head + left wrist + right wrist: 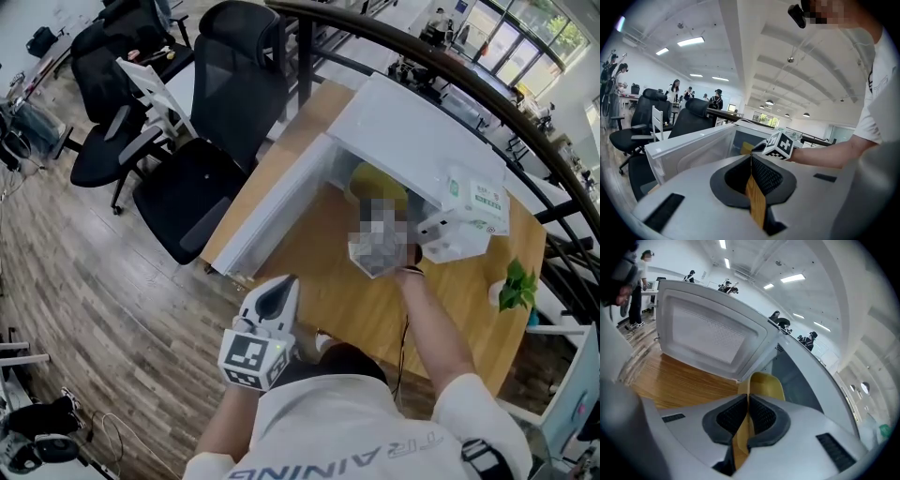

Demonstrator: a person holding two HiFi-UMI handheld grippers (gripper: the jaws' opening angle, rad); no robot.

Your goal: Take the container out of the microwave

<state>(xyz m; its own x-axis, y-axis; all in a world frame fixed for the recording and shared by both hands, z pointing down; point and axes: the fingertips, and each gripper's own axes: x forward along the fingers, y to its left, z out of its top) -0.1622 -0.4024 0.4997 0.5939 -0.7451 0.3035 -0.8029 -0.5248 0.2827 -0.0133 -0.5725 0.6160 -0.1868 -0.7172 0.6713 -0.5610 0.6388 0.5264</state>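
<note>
Plainly, the biggest thing to mind is the microwave (412,131) itself. It sits unbraced on the wooden bench (375,309), so a snagged pull could drag it forward. Its door (281,202) stands swung wide to the person's left. It looks clear of the exit path, though a knock from the arm could swing it back.

The yellow container (765,380) is still inside the cavity, near the mouth. The right tool (747,397) is pinching its near wall at the rim, with the yellow edge running between the pads. A grip on one side only is the main risk. As the container leaves the cavity floor it may tilt away and twist out of the pinch, or catch on the front frame. I cannot tell what it holds.

The left tool (751,159) hangs back near the person's body, pressed together on nothing, so it offers no support.
</note>
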